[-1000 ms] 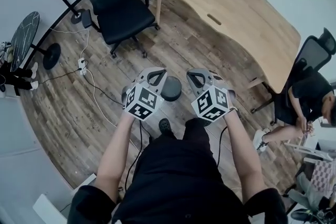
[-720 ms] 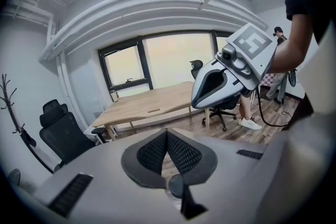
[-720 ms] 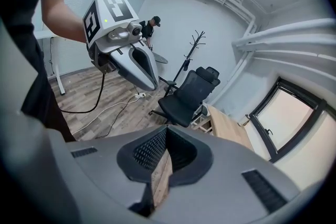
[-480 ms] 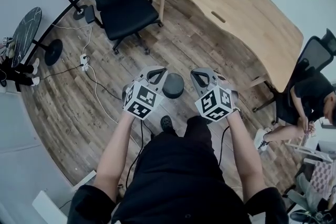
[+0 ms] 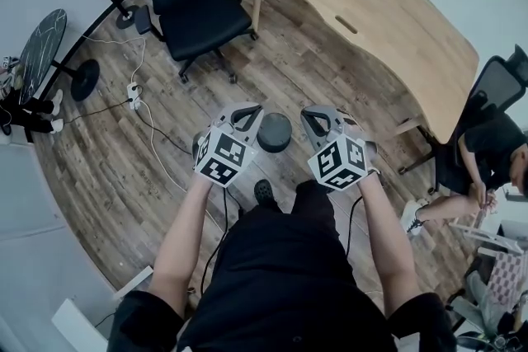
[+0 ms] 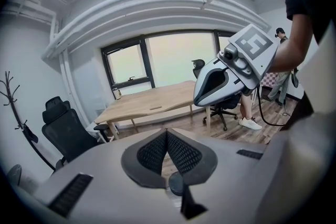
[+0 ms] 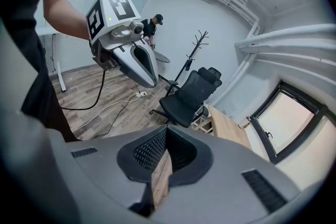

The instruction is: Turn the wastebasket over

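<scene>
A dark round wastebasket (image 5: 274, 133) stands on the wood floor just ahead of my feet; from above I see only its dark round top. My left gripper (image 5: 250, 110) hangs just left of it and my right gripper (image 5: 308, 113) just right of it, both above it and apart from it. In the left gripper view the jaws (image 6: 167, 134) are shut with nothing between them, a dark round part of the wastebasket (image 6: 176, 184) shows below them, and the right gripper (image 6: 231, 73) hangs at the right. The right gripper view shows its jaws (image 7: 166, 131) shut and empty.
A wooden desk (image 5: 371, 12) stands ahead to the right, a black office chair (image 5: 194, 8) ahead to the left. A power strip with cables (image 5: 132, 99) lies on the floor at left. Someone sits on a chair at the far right (image 5: 487, 161).
The head view has shifted a little, so the scene sits slightly further right. Both grippers stay shut beside the wastebasket, which has not moved.
</scene>
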The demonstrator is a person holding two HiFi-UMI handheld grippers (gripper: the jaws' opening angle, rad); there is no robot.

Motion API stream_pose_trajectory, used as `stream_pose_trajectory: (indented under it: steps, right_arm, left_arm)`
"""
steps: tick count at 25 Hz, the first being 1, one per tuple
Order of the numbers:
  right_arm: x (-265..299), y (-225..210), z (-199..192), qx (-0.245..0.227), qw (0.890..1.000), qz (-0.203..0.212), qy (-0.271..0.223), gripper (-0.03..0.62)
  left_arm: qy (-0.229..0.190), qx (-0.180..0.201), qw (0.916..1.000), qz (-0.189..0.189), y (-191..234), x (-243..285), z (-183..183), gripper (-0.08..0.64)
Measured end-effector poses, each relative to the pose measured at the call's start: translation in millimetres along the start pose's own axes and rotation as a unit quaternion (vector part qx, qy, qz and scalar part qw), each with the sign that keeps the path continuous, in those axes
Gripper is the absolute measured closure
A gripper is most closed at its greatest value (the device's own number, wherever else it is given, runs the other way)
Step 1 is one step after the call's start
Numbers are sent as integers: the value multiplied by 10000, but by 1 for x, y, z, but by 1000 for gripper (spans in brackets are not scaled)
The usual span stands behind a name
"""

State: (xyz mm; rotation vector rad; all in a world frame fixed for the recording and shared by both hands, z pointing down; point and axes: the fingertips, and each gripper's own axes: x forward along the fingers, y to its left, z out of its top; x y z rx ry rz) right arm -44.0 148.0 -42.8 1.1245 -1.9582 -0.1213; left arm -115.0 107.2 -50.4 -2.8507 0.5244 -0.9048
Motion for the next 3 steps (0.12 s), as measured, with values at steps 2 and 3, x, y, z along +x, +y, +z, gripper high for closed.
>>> stream_pose_trajectory:
  steps: [2, 3]
  right_arm:
    - [0, 0, 0, -18, 10000, -3, 3, 560]
    - [0, 0, 0, -27, 10000, -5, 5, 560]
  left_arm:
    - [3, 6, 10000, 1, 0, -1, 0, 543]
    - [3, 7, 10000, 0, 0, -2, -1, 543]
